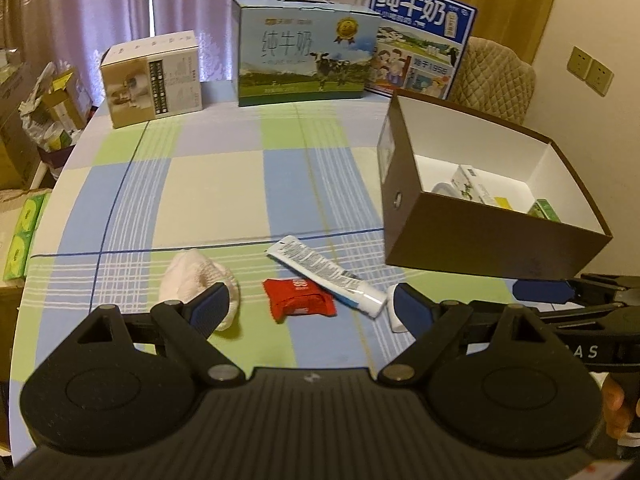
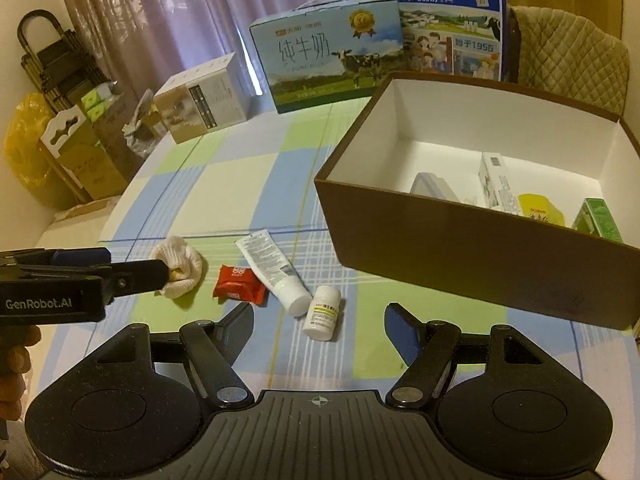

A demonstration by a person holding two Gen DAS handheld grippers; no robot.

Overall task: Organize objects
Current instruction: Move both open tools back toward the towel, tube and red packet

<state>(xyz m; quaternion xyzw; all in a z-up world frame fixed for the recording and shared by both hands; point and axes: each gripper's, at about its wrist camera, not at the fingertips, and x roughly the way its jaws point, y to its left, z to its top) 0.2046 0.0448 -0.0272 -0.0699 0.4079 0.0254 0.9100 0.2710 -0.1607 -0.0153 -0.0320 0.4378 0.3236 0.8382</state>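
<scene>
Small white plastic pill bottle (image 2: 322, 313) lying on checked counter (image 2: 240, 184), lower centre of right wrist view, just ahead of spread-apart right tool (image 2: 319, 326); left tool (image 1: 311, 306) also spread, nearer red wrapped packet (image 1: 298, 294); brown open cardboard box (image 2: 460, 248) at right.

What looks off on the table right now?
Nothing spilled or damaged. Four items lie loose outside the brown box: crumpled cloth, red packet, tube resting partly on the packet, upright pill bottle. Both grippers' jaws are open.
</scene>
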